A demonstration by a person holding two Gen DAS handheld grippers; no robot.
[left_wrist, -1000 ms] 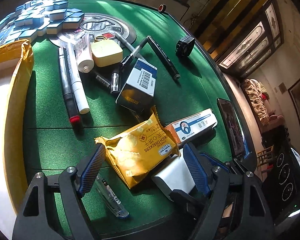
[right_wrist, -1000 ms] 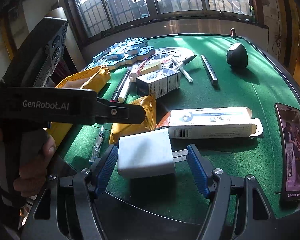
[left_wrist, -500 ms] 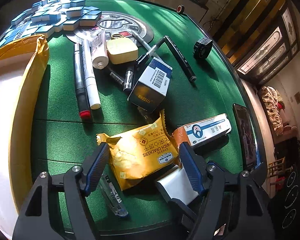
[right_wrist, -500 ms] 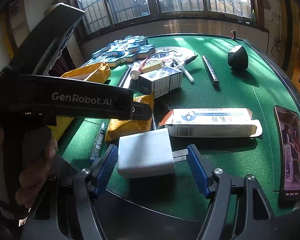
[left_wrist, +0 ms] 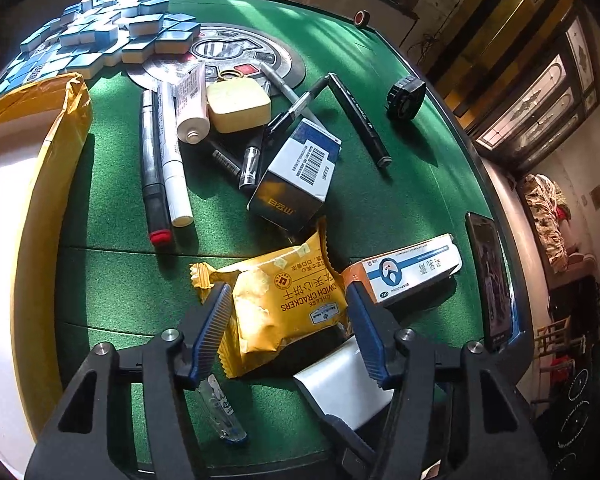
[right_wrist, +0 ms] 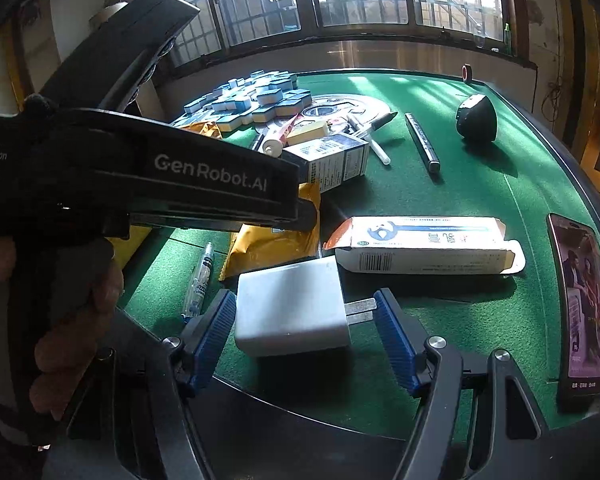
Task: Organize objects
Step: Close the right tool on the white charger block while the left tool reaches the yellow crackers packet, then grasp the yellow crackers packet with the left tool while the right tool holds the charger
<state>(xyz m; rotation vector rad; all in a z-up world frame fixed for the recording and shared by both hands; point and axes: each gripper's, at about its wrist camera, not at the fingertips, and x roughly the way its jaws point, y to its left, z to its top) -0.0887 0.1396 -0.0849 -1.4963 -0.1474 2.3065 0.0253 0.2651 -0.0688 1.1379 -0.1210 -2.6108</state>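
A yellow cracker packet (left_wrist: pixel 284 304) lies on the green table (left_wrist: pixel 380 208) between the blue pads of my left gripper (left_wrist: pixel 286 330). Its jaws are closing, and both pads touch the packet's sides. My right gripper (right_wrist: pixel 306 332) holds a white plug charger (right_wrist: pixel 290 308) near the table's front edge. One pad is against the charger's body and the other against its prongs (right_wrist: pixel 360 308). The same charger (left_wrist: pixel 340 380) shows at the lower right of the left wrist view. In the right wrist view the left gripper's black body and a hand (right_wrist: pixel 72 304) fill the left side.
A white and blue carton (left_wrist: pixel 408 276) lies right of the packet, with a phone (left_wrist: pixel 488 276) by the table rim. Behind are a blue box (left_wrist: pixel 296 172), several pens, a tube, a yellow case (left_wrist: pixel 238 106), mahjong tiles (left_wrist: pixel 96 32) and a black tape measure (left_wrist: pixel 406 98). A yellow mailer (left_wrist: pixel 32 184) lies left. A clear vial (left_wrist: pixel 220 408) lies near the left gripper.
My left gripper's jaws have narrowed from wide open until the pads meet the cracker packet. It has also tipped slightly toward the packet. The right gripper and the charger have kept still.
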